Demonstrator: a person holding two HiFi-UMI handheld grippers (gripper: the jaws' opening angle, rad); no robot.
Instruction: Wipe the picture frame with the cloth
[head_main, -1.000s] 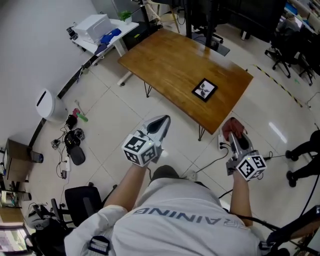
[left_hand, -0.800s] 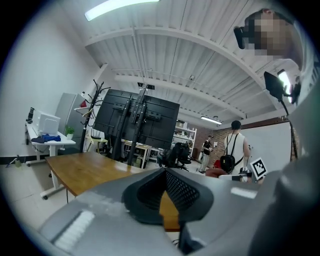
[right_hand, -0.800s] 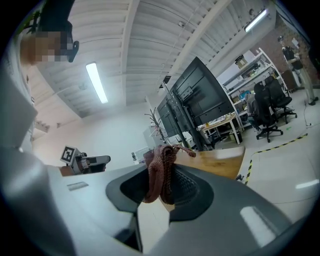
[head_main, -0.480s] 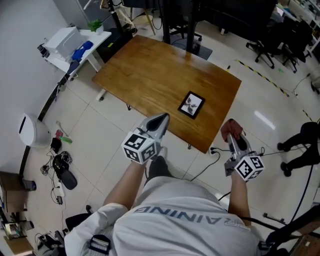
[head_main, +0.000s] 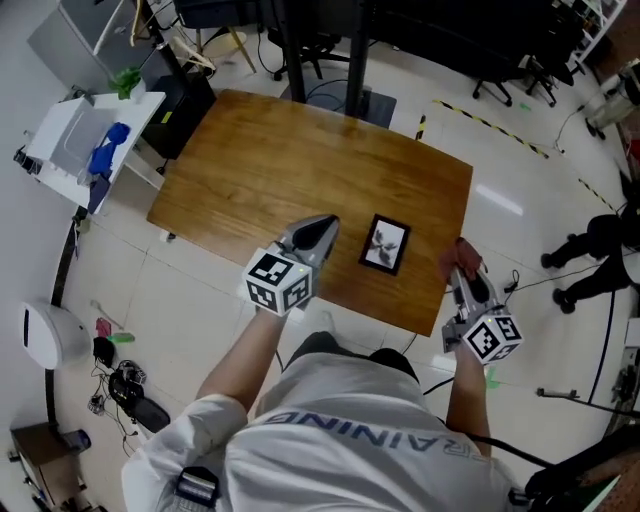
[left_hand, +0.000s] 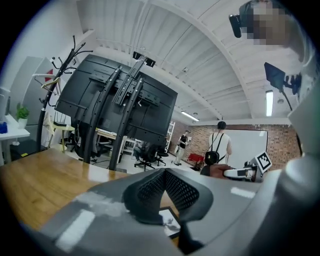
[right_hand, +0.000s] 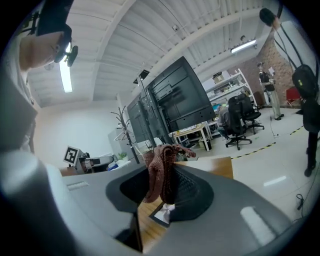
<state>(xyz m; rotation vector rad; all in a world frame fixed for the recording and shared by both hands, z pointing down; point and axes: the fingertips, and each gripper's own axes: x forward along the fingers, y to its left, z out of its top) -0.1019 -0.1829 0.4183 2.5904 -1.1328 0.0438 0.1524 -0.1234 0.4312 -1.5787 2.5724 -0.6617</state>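
Right tool pinches knitted cloth (reddish-brown, bunched).

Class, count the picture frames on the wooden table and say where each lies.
1. The frame lies flat on the table, near the person's edge, between the left gripper and the right gripper, which grips the cloth. None seems hidden.

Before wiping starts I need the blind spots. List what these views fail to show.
The picture frame: its image is too small in the head view; fingers of the left gripper hide most of it in the left gripper view.
Tips of the right gripper: covered by the cloth in the head view.
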